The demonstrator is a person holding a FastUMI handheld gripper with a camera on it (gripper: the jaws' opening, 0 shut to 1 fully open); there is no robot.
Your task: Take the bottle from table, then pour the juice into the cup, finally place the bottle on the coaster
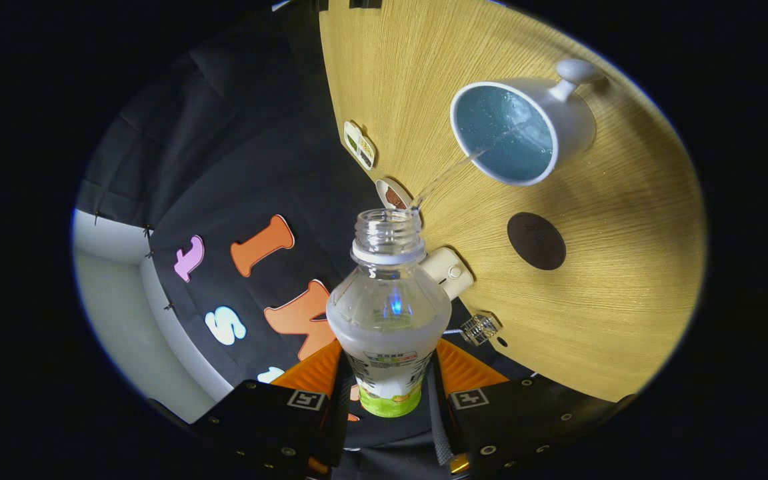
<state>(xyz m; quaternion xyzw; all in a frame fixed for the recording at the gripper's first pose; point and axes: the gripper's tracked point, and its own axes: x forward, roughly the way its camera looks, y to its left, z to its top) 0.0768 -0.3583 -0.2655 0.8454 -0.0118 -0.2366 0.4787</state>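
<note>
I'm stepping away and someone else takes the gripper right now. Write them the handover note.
Gripper: shut on the bottle, both fingers pressing on its lower body.
Bottle: uncapped, tilted toward the cup, a thin clear stream running from its mouth into the cup.
Cup: white, blue inside, on the wooden table, beyond the bottle's mouth.
Coaster: dark round disc on the table, bare, between the cup and the bottle.
Done: bottle taken up; pouring under way.
Left: finish the pour, bring the bottle upright, set it on the coaster, release.
</note>
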